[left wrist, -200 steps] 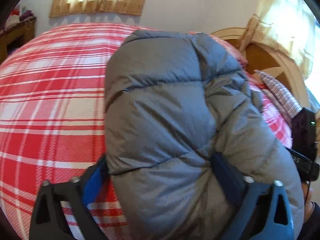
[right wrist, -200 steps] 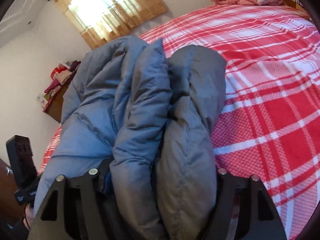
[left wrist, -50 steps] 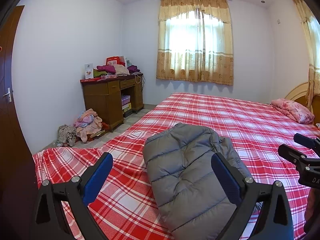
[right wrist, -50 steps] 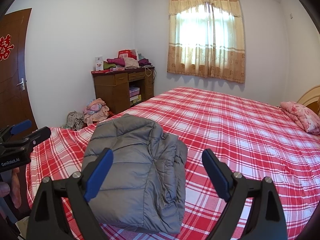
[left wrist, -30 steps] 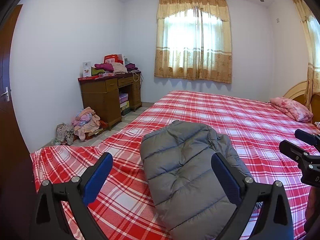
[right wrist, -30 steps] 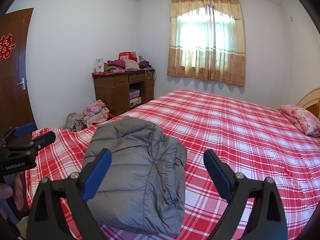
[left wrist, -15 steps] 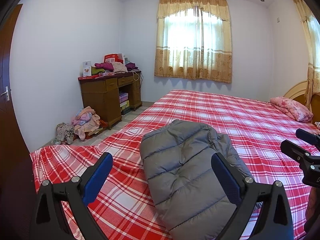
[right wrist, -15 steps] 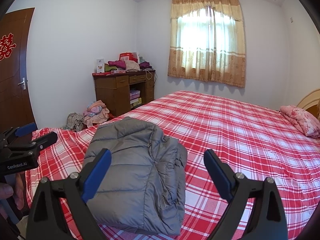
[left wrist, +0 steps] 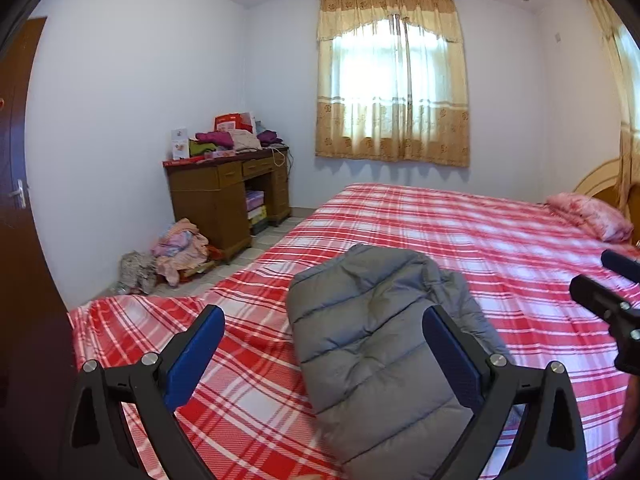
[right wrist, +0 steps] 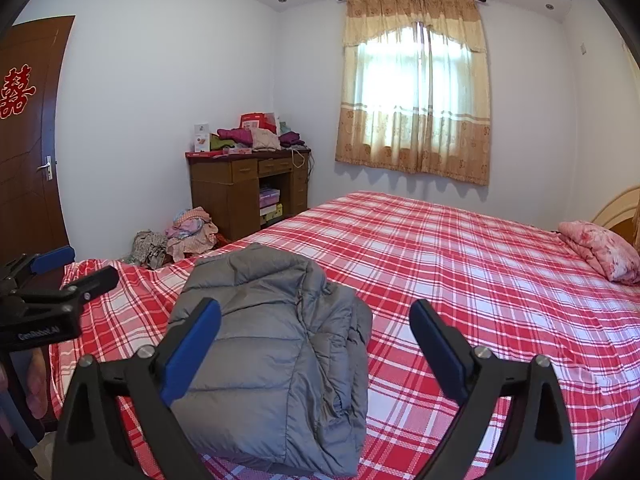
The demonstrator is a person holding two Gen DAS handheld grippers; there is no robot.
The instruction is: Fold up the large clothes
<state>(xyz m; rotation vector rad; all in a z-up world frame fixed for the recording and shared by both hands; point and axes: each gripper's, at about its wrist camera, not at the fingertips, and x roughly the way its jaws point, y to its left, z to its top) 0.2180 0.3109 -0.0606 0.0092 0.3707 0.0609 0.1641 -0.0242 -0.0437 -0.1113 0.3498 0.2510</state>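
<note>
A grey puffer jacket (left wrist: 372, 344) lies folded into a compact bundle on the red plaid bed (left wrist: 500, 240), near its front corner; it also shows in the right wrist view (right wrist: 272, 344). My left gripper (left wrist: 322, 334) is open and empty, held above and short of the jacket. My right gripper (right wrist: 316, 330) is open and empty, also held back above the jacket. Each gripper shows at the edge of the other's view, the right gripper (left wrist: 604, 292) and the left gripper (right wrist: 60, 284).
A wooden desk (right wrist: 248, 188) piled with clothes stands at the far left wall, with a heap of clothes (right wrist: 188, 232) on the floor beside it. A pink pillow (right wrist: 600, 248) lies by the headboard at right. A brown door (right wrist: 28, 140) is at left.
Both grippers let go of the jacket and drew back from the bed; over the last second the views have barely shifted and the jacket lies still.
</note>
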